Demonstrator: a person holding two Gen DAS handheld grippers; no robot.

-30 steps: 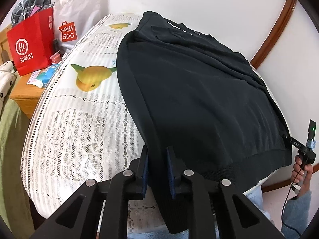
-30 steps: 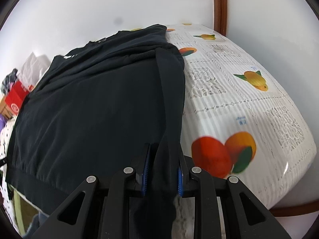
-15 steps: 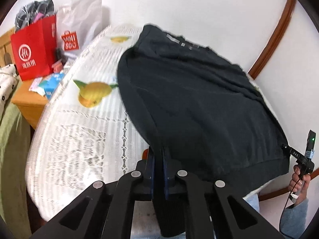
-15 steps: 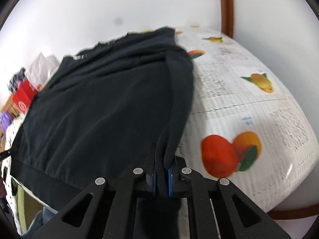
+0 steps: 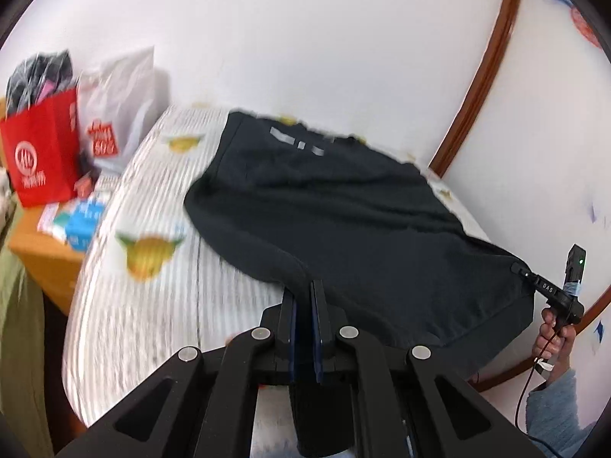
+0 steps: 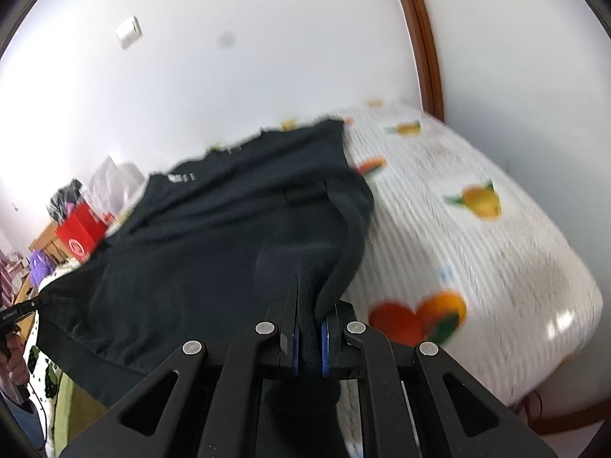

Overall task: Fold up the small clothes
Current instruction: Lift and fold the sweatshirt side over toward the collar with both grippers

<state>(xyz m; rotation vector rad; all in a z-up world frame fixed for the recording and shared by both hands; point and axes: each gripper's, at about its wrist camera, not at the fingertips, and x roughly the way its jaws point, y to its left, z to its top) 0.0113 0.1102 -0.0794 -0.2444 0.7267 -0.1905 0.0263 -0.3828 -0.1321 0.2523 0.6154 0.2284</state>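
A black sweatshirt (image 5: 343, 221) lies spread on the bed, its hem toward me. My left gripper (image 5: 303, 305) is shut on the cuff of its left sleeve and holds it lifted off the bed. My right gripper (image 6: 308, 313) is shut on the cuff of the right sleeve of the sweatshirt (image 6: 214, 236), also lifted. The right gripper also shows in the left wrist view (image 5: 550, 290) at the garment's far right hem corner. Both views are motion blurred.
The bed (image 5: 152, 305) has a white lace cover with fruit prints (image 6: 477, 236). A red bag (image 5: 42, 152) and a white plastic bag (image 5: 114, 114) stand on a wooden nightstand (image 5: 34, 252) at the left. White walls lie behind, with a brown door frame (image 5: 485, 65) at the right.
Both grippers have closed on the sleeve cuffs and risen, lifting the sleeves and pulling them up and forward over the sweatshirt's body.
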